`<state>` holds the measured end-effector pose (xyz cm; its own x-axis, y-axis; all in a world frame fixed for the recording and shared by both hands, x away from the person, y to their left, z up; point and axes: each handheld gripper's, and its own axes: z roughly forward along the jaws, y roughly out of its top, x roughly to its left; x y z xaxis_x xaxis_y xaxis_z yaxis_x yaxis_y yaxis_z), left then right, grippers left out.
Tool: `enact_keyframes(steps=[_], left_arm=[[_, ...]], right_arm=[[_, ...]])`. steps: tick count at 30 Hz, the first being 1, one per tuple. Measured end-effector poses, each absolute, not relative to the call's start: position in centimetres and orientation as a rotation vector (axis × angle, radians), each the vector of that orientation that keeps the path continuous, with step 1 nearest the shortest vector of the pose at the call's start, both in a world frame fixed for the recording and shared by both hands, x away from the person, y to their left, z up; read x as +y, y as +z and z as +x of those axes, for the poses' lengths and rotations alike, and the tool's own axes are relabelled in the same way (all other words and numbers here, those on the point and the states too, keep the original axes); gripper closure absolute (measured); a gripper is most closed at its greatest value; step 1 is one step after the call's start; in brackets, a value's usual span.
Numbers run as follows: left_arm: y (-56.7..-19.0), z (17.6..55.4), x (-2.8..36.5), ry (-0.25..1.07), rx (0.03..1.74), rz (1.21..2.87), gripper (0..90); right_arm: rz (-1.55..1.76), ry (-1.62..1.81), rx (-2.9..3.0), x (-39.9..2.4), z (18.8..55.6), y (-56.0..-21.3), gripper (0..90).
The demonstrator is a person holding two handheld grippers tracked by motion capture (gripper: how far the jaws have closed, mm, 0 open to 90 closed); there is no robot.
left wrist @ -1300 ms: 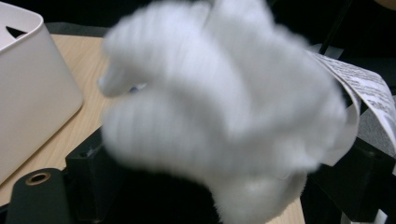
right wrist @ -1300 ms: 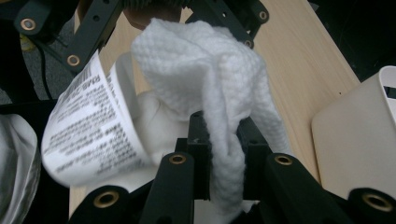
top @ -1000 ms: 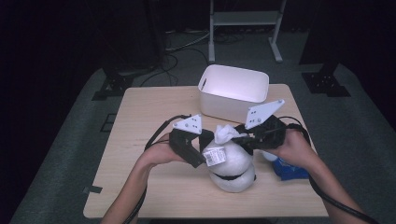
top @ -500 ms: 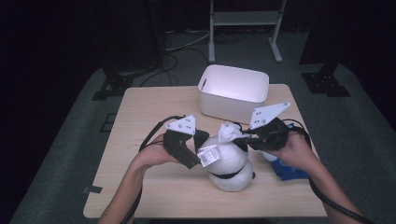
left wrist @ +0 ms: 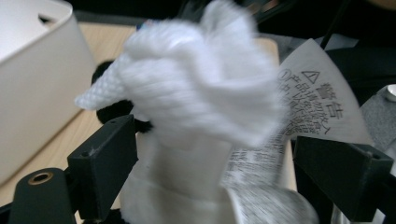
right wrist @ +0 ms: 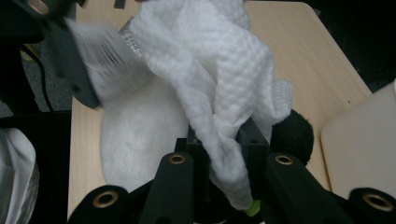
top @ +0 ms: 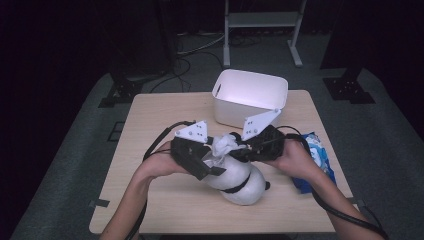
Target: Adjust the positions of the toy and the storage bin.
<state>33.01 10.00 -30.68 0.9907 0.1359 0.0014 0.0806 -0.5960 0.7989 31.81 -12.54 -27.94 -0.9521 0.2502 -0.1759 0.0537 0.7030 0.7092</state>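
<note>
Pinching a white waffle-weave cloth [right wrist: 219,88], the right gripper [top: 245,148] has its jaws clamped together on a fold of it, at two o'clock from the white plush toy [top: 239,178] lying near the table's [top: 150,120] front edge. Since a second ago this gripper has shifted slightly left, bunching the cloth higher. The left gripper [top: 207,162] stays at the toy's ten o'clock, jaws spread wide around its body and printed label [left wrist: 308,98]. A white bin [top: 250,97] sits at twelve o'clock, a blue packet [top: 317,155] at three.
</note>
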Motion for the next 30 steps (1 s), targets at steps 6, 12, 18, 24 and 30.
enact_keyframes(steps=[6,12,18,24,30], left_arm=[[-31.9,33.4,10.8,0.024,0.171,2.21,18.4],[-32.2,33.5,11.5,0.016,0.185,2.206,18.6],[-32.5,33.8,11.9,0.006,0.199,2.185,18.4],[-32.5,33.9,12.0,0.002,0.201,2.18,18.4],[-32.6,33.9,12.3,-0.001,0.2,2.175,18.3]], right_arm=[[0.194,1.097,2.661,-11.8,31.5,-27.8,77.4],[0.211,1.112,2.66,-12.6,31.2,-27.9,77.5],[0.266,1.078,2.683,-14.2,31.4,-28.7,78.2],[0.374,1.034,2.691,-16.8,32.2,-30.1,78.4],[0.553,0.971,2.672,-20.8,33.2,-32.1,78.4]])
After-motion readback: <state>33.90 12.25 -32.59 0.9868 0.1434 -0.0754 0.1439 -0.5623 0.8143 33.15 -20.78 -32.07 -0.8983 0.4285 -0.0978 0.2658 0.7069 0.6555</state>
